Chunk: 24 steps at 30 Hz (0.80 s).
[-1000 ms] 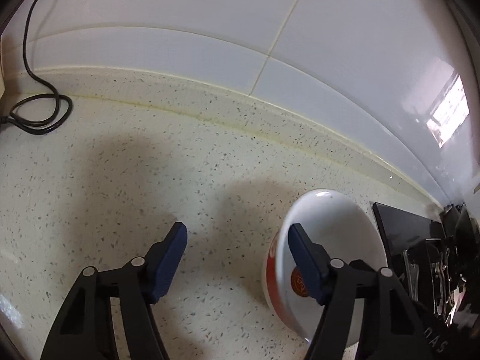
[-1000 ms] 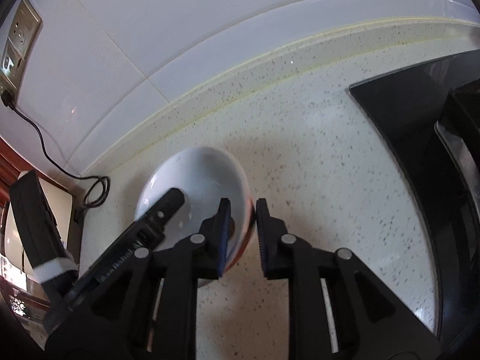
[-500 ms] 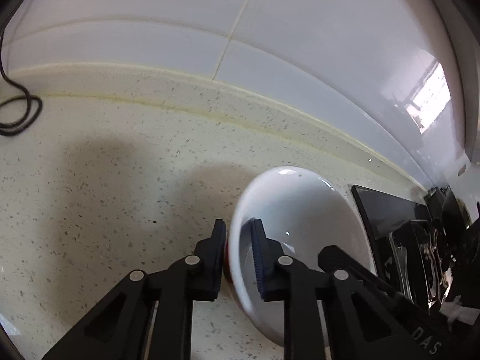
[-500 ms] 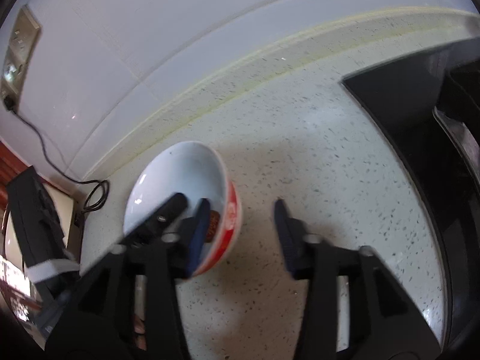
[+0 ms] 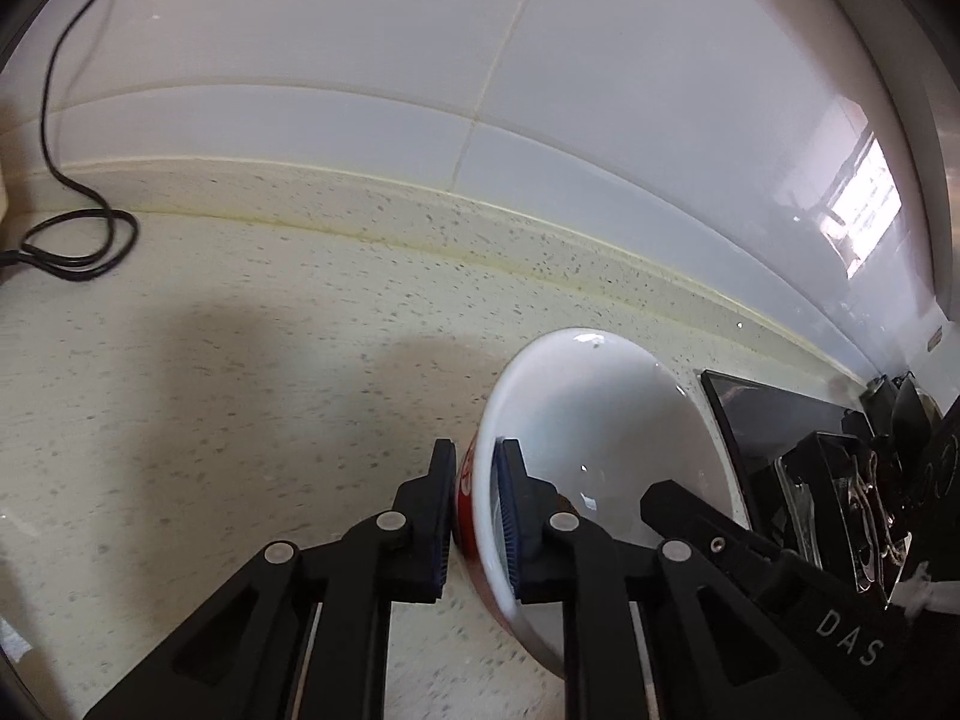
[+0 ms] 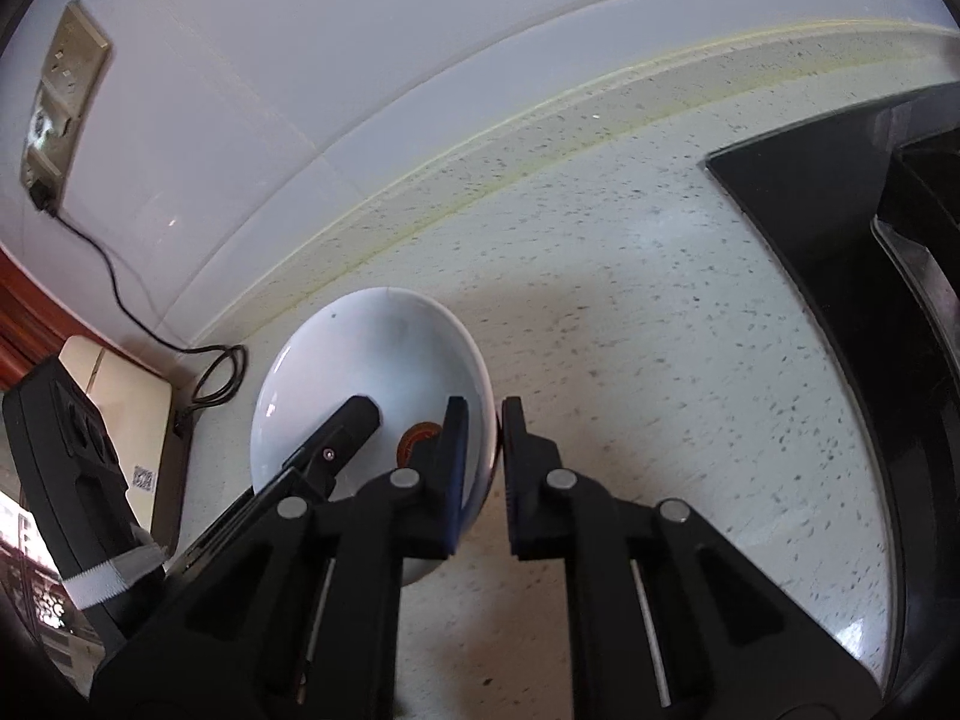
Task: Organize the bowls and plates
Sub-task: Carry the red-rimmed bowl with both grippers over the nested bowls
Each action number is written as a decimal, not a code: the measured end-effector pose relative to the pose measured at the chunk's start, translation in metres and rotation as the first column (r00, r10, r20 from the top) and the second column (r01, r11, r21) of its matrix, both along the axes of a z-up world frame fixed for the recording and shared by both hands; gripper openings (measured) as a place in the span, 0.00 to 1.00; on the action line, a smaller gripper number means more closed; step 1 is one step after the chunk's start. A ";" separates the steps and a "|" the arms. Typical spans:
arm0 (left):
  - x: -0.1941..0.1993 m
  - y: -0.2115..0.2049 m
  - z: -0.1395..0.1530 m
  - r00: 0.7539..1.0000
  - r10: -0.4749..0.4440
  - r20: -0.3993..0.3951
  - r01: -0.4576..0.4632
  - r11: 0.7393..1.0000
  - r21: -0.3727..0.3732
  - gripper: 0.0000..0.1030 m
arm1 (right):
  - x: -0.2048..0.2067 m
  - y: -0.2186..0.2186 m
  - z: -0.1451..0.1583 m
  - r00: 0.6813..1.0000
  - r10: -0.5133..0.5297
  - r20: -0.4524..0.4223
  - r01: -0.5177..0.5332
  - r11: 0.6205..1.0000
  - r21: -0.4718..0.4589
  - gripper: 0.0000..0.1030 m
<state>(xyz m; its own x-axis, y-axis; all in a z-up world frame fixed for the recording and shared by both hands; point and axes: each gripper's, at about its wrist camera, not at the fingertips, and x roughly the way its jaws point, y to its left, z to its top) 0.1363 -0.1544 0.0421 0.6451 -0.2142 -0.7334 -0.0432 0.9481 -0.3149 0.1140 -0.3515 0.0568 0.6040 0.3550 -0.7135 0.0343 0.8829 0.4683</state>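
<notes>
A white bowl (image 5: 600, 420) with a red outer band sits on a speckled pale surface (image 5: 240, 390), near the tiled wall. The left gripper (image 5: 477, 504) has its jaws clamped on the bowl's rim at about 9 o'clock, one pad inside and one outside. The right gripper (image 6: 480, 468) has its jaws clamped on the opposite rim, at about 3 o'clock. A black stovetop (image 6: 810, 210) lies beyond that side. A coiled black cable (image 5: 78, 240) rests at 10 o'clock.
</notes>
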 end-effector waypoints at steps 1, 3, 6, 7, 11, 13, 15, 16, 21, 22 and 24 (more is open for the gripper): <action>-0.003 0.004 0.002 1.000 0.007 0.004 -0.007 1.000 -0.002 0.15 | -0.002 0.004 0.002 1.000 0.010 0.007 -0.010 1.000 0.000 0.13; -0.010 0.013 0.006 1.000 0.027 0.010 -0.027 1.000 -0.006 0.15 | -0.002 0.013 0.003 0.999 0.028 0.017 -0.028 1.000 -0.003 0.13; -0.020 0.024 0.012 0.998 0.052 0.024 -0.052 0.999 0.002 0.15 | -0.005 0.027 0.005 0.998 0.061 0.033 -0.061 0.998 -0.010 0.13; -0.023 0.027 0.013 0.998 0.059 0.026 -0.059 0.998 0.004 0.15 | -0.007 0.032 0.007 0.997 0.073 0.038 -0.073 0.997 -0.017 0.13; -0.032 0.038 0.017 0.996 0.085 0.032 -0.085 0.996 0.006 0.15 | -0.010 0.045 0.008 0.993 0.106 0.053 -0.104 0.994 -0.033 0.13; -0.040 0.040 0.021 0.994 0.101 0.037 -0.101 0.995 0.017 0.16 | -0.013 0.049 0.009 0.991 0.122 0.058 -0.120 0.992 -0.032 0.13; -0.044 0.040 0.022 0.992 0.119 0.042 -0.120 0.992 0.026 0.16 | -0.015 0.058 0.010 0.988 0.142 0.065 -0.140 0.989 -0.038 0.13; -0.046 0.041 0.022 0.991 0.128 0.046 -0.129 0.991 0.028 0.16 | -0.016 0.060 0.010 0.986 0.149 0.068 -0.147 0.988 -0.039 0.13; -0.063 0.054 0.030 0.985 0.159 0.070 -0.161 0.986 0.033 0.16 | -0.021 0.074 0.014 0.976 0.197 0.095 -0.194 0.980 -0.044 0.14; -0.063 0.056 0.034 0.983 0.165 0.074 -0.168 0.985 0.034 0.16 | -0.021 0.076 0.014 0.974 0.203 0.097 -0.200 0.979 -0.042 0.14; -0.068 0.058 0.037 0.980 0.178 0.084 -0.182 0.982 0.043 0.16 | -0.023 0.079 0.015 0.971 0.217 0.104 -0.214 0.976 -0.040 0.14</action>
